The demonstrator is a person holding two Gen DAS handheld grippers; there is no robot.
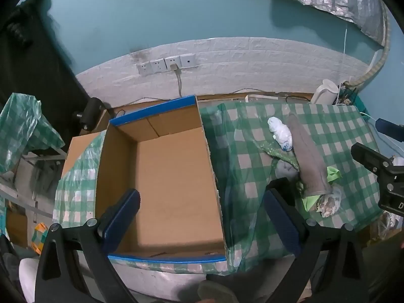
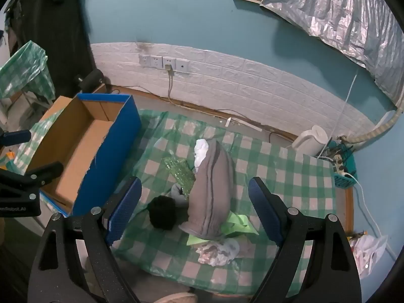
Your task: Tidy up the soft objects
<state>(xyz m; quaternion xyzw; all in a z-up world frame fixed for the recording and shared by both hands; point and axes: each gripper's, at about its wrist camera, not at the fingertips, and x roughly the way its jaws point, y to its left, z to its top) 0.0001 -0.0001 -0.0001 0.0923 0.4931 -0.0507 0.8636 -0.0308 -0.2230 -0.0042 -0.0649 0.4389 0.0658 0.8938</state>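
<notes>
- Grippers: left gripper (image 1: 199,217) hangs spread wide, holding nothing, over the cardboard box (image 1: 166,176); right gripper (image 2: 194,209) likewise spread and unladen above the pile.
- Grey sock (image 2: 212,194), black bundle (image 2: 162,211) and white cloth (image 2: 200,151) lie on the checked cover (image 2: 277,171), beside the box.

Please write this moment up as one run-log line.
left gripper: open, over empty cardboard box | right gripper: open, above grey sock | soft items: on checked cloth

Grey sock (image 2: 212,192) lies over green cloth (image 2: 237,226); black ball (image 2: 162,211) beside; cardboard box (image 1: 164,176) empty.
</notes>
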